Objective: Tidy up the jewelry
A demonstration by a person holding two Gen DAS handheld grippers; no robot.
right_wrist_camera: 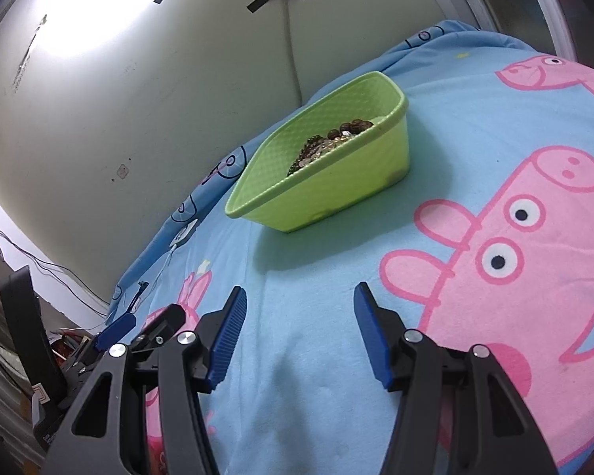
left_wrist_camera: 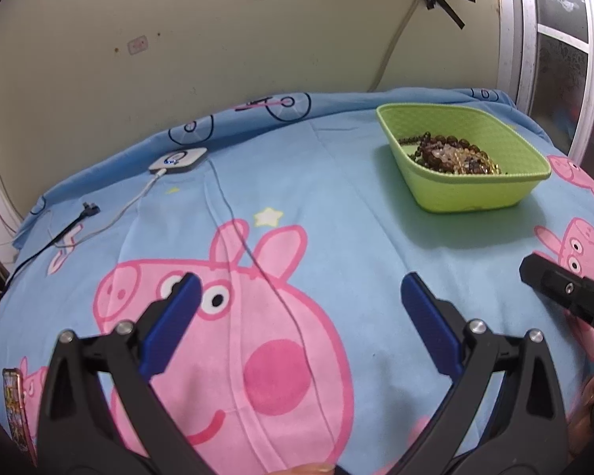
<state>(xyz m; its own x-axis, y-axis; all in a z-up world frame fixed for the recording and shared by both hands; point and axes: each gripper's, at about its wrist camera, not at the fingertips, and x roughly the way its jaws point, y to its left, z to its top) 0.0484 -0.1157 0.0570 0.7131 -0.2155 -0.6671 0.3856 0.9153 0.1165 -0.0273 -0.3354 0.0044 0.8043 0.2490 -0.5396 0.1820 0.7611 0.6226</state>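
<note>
A lime green plastic basket [left_wrist_camera: 491,194] stands on the blue cartoon-pig sheet, far right in the left wrist view. Inside it lies a heap of brown and amber bead jewelry [left_wrist_camera: 451,156]. My left gripper [left_wrist_camera: 299,285] hovers open over the big pink pig print, nothing between its blue pads. The right wrist view shows the same basket [right_wrist_camera: 336,194] ahead and its beads [right_wrist_camera: 332,140] over the rim. My right gripper [right_wrist_camera: 300,297] is open above bare sheet short of the basket, holding nothing. Its black finger [left_wrist_camera: 562,289] pokes in at the right of the left wrist view.
A small white charger box [left_wrist_camera: 178,160] with a white cable lies near the wall at the back left. A thin cord [left_wrist_camera: 257,261] runs across the sheet between my left fingers. A phone edge [left_wrist_camera: 16,407] sits at the lower left. A taped cable hangs on the wall.
</note>
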